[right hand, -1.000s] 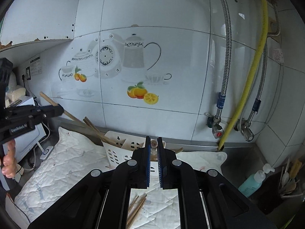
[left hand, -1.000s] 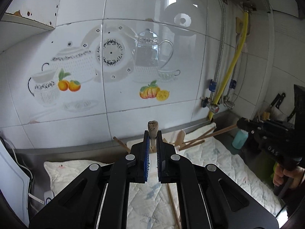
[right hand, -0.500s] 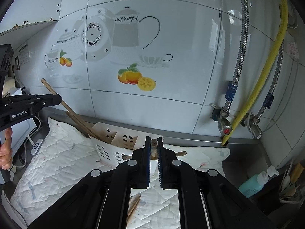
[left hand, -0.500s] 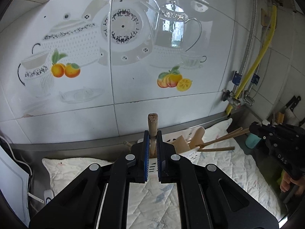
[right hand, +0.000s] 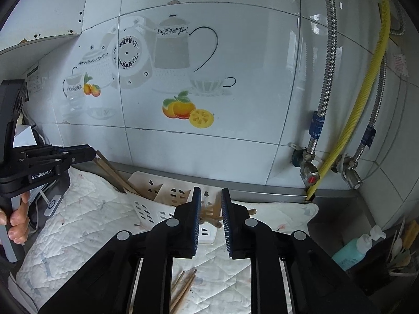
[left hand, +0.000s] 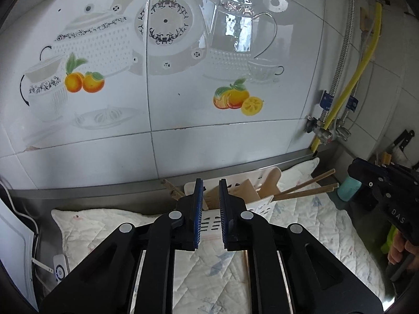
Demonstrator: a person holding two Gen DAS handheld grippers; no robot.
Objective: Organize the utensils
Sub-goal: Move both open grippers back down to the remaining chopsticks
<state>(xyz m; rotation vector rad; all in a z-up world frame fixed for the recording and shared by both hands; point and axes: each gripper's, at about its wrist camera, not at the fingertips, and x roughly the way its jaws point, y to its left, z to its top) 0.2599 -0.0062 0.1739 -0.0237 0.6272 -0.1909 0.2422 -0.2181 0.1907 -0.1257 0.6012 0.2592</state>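
Hovering over the quilted mat (left hand: 301, 225), the left gripper (left hand: 209, 212) has its blue pads parted w/ nothing between them; the right gripper (right hand: 211, 218) is likewise spread a bit & holds nothing. Loose chopsticks (right hand: 183, 287) lie on the mat near its front edge, just under the right gripper. Past the fingertips of both sits a white slotted utensil caddy (right hand: 146, 209), lying toward the mat's back edge by the table's steel upstand. Wooden spatulas (left hand: 269, 183) & other wooden utensils rest in its compartments; which one holds which, can't tell. Two wooden handles (left hand: 306, 188) stick out of the caddy toward the mat's right side in the left view; in the right view chopstick ends (right hand: 112, 170) poke out at the caddy's left corner. Teal soap bottle (right hand: 353, 248) stands off the mat at the table's right end. Behind it all, tiled wall (right hand: 235, 144) w/ teapot & orange decals, plus a yellow hose (right hand: 361, 110) at the far right.
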